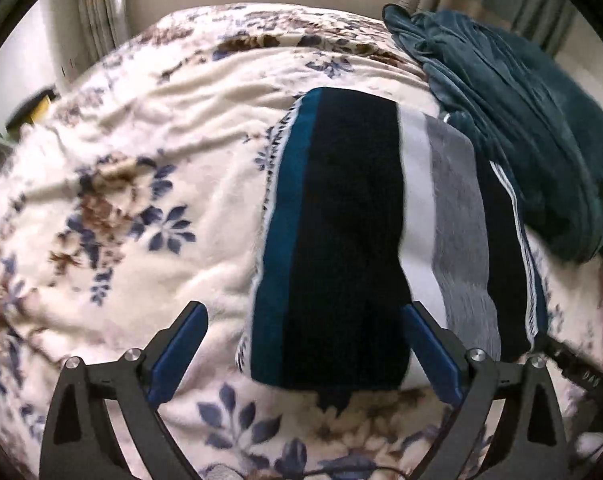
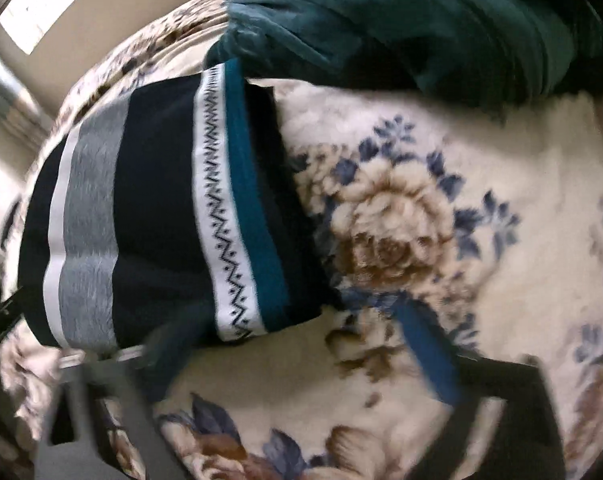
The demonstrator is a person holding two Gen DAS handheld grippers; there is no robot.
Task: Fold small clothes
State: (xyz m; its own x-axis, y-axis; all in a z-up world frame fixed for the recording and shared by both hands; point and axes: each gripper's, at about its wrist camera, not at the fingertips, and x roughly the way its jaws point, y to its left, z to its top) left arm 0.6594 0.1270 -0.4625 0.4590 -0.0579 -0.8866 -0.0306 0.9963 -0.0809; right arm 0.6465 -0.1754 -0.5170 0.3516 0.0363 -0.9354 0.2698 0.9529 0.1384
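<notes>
Lying folded on the floral bed blanket beside a teal garment, the striped garment sits free, left hand-held gripper and right hand-held gripper both spread wide, gripping nothing.

You are looking down on a bed spread with a cream blanket printed with blue and brown flowers. On it lies a folded striped garment, banded navy, teal, white and grey, with a zigzag trim. Beyond the garment, touching its far edge, a crumpled dark teal cloth rests on the same blanket.
</notes>
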